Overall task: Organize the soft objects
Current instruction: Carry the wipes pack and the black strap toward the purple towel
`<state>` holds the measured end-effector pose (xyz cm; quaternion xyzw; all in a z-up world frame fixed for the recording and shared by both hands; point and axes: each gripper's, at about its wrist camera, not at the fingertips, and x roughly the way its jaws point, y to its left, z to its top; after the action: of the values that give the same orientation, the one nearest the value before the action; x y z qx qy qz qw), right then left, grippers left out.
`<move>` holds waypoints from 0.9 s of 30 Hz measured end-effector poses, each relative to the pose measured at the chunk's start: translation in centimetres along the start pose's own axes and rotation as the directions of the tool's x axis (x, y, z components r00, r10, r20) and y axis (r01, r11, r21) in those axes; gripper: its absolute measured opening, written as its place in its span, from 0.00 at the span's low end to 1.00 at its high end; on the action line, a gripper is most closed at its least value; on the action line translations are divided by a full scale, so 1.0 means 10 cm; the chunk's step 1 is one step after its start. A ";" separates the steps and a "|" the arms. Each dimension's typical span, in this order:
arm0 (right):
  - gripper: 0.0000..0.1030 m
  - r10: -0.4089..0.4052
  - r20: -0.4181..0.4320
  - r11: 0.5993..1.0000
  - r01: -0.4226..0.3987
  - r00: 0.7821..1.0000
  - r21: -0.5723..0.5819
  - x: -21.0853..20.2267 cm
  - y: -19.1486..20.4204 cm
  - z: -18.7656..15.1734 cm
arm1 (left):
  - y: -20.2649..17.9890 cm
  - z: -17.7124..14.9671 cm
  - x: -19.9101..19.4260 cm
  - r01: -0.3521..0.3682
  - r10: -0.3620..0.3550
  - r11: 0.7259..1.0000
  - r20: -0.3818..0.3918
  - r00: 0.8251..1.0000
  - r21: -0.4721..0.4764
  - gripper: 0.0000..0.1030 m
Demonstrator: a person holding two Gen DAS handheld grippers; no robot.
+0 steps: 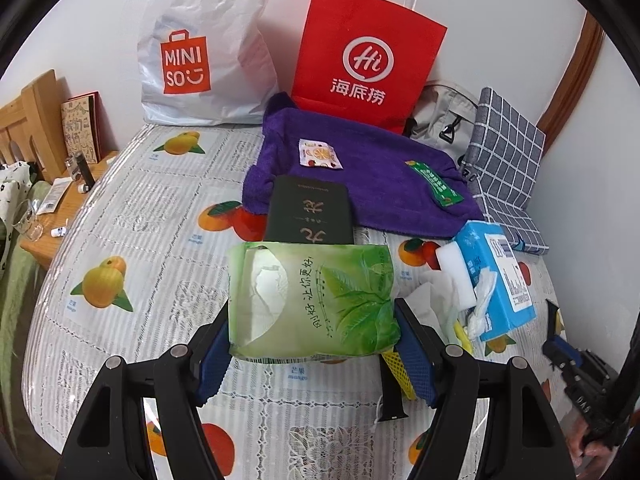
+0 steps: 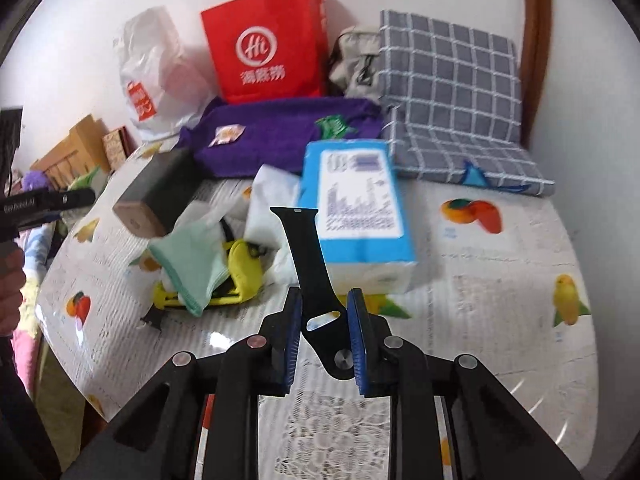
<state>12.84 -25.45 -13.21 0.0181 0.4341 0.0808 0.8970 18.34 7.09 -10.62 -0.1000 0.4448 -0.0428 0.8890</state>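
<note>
Green tissue pack (image 1: 312,300) between left gripper (image 1: 316,344) fingers

Left wrist view looks forward and down across the table (image 1: 120,208) toward the rear wall, close above the surface. Right wrist view faces likewise from the right. Both share the red bag (image 1: 366,56) (image 2: 268,42) and purple towel (image 1: 372,180) (image 2: 280,132).

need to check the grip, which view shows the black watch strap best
The right wrist view: the black watch strap stands upright between the right gripper pads. The left wrist view shows only a black strap piece on the table.
</note>
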 end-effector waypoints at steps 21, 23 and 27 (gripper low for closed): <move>0.22 -0.001 0.116 1.000 -0.001 0.993 0.016 -0.02 -0.08 0.91 | -0.14 0.59 0.11 -0.032 0.030 0.998 0.039 0.999 0.050 0.70; 0.22 -0.002 0.118 1.000 0.000 0.993 0.015 0.03 -0.09 1.01 | -0.15 0.67 0.14 -0.039 0.037 0.997 0.044 0.998 0.059 0.70; 0.22 -0.003 0.122 1.000 0.001 0.993 0.018 0.14 -0.09 1.20 | -0.15 0.86 0.24 -0.037 0.035 0.998 0.051 0.998 0.048 0.70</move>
<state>23.17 -25.62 -6.93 0.0306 0.3794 0.0749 0.9217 26.72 6.41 -7.16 -0.0712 0.4230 -0.0351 0.9027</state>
